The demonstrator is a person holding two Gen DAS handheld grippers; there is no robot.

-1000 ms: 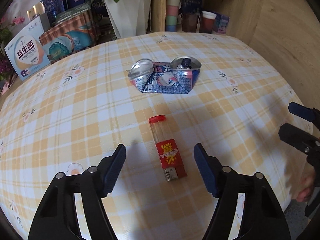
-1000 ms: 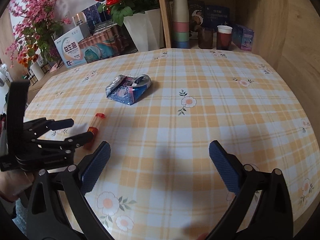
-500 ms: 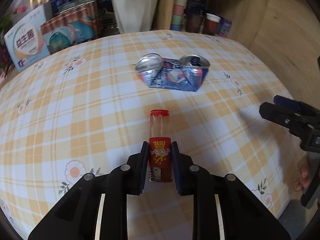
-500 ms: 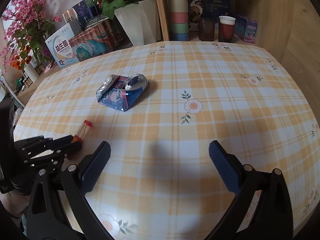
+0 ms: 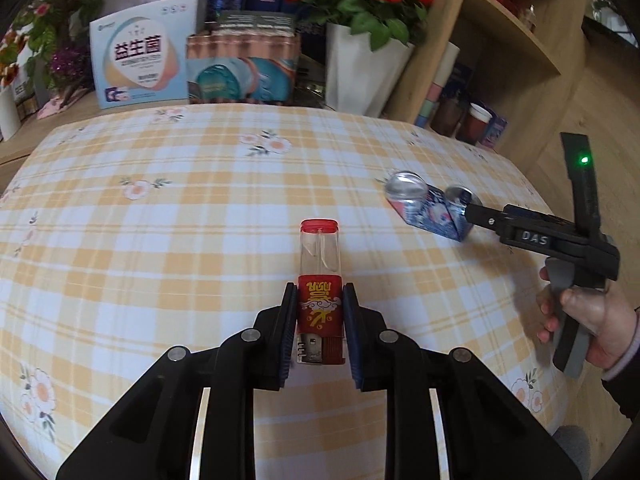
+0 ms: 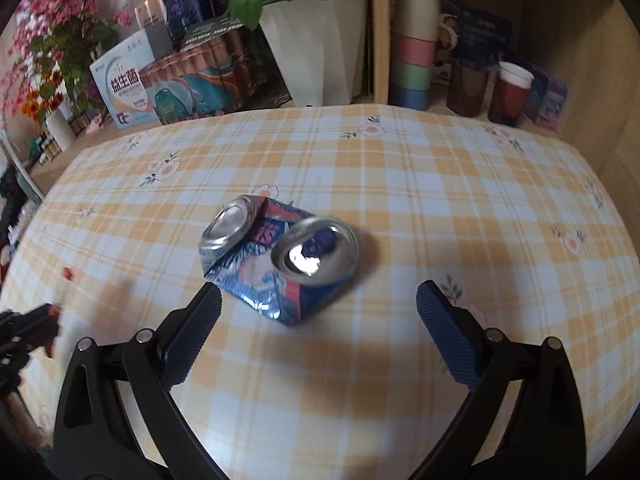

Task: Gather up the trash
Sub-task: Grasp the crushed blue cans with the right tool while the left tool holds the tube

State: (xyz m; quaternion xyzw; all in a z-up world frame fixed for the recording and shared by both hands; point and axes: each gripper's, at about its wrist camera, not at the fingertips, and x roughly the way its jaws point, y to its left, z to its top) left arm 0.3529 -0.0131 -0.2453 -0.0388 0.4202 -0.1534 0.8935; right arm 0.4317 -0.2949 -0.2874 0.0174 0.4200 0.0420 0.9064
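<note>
A: Where's the trash you're after?

B: Your left gripper (image 5: 318, 322) has its pads pressed on both sides of the lighter (image 5: 320, 292), around its red label. The jaws have just been closing onto it. The clear end with the red cap points away from you, above the checked tablecloth (image 5: 160, 240).

A: And the other piece?

B: The crushed soda can (image 6: 276, 256) lies on its side on the cloth, folded so both silver ends face up. It sits just ahead of your right gripper (image 6: 318, 322), whose blue pads stand wide apart with nothing between them and are not touching it. Seen from the left wrist, that gripper's tip is right by the can (image 5: 430, 210), and your right hand (image 5: 580, 320) grasps the handle.

A: What's around the table?

B: At the far edge stand a white flower pot (image 6: 320, 40), a pack of cans (image 5: 244, 68), a white box (image 5: 140, 64) and stacked cups (image 6: 414, 40) in a wooden shelf (image 5: 520, 40).
</note>
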